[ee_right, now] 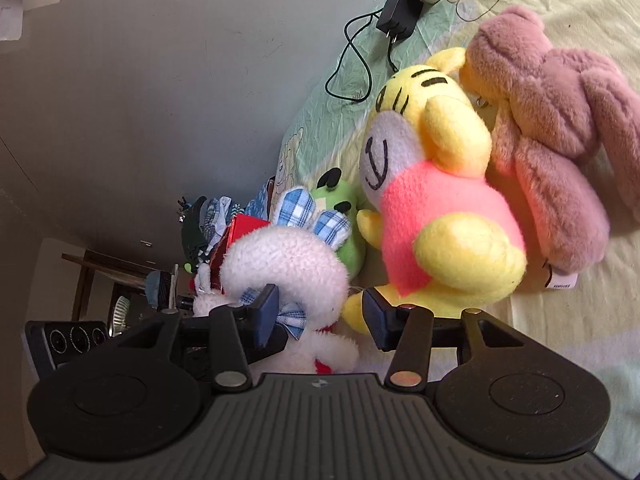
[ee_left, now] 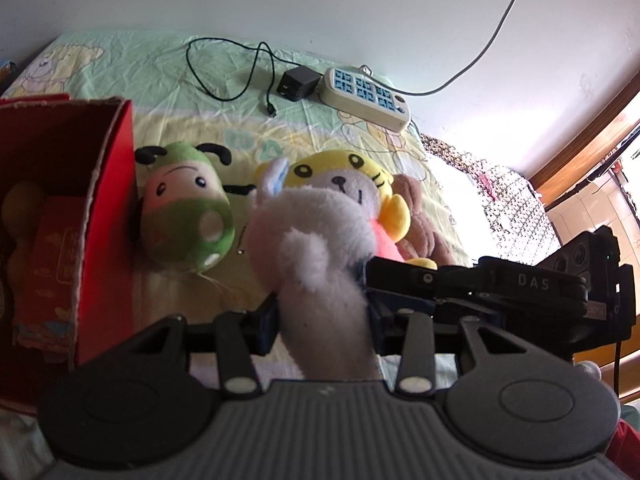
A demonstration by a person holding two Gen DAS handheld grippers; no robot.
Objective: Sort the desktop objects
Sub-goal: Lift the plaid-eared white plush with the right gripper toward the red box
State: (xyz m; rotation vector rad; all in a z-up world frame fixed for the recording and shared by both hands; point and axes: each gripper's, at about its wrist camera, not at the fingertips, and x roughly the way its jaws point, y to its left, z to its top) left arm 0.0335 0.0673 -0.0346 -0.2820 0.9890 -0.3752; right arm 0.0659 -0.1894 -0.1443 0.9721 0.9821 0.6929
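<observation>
My left gripper [ee_left: 322, 320] is shut on a white plush rabbit [ee_left: 316, 236], gripped around its lower body and held up over the bed. The rabbit [ee_right: 280, 268] has blue plaid ears. My right gripper [ee_right: 320, 316] stands open close beside it; the rabbit's plaid bow lies between the fingers, and the right pad is clear of it. An open red box [ee_left: 108, 200] with a red packet inside stands at the left. On the sheet lie a green plush [ee_left: 188, 208], a yellow tiger plush [ee_right: 432, 184] in a pink shirt and a brown plush bear [ee_right: 560, 128].
A white power strip [ee_left: 368, 96] and a black charger [ee_left: 298, 82] with its cable lie at the far edge by the wall. The cartoon-print bedsheet [ee_left: 160, 80] covers the surface. The right gripper's black housing [ee_left: 520, 284] reaches in from the right.
</observation>
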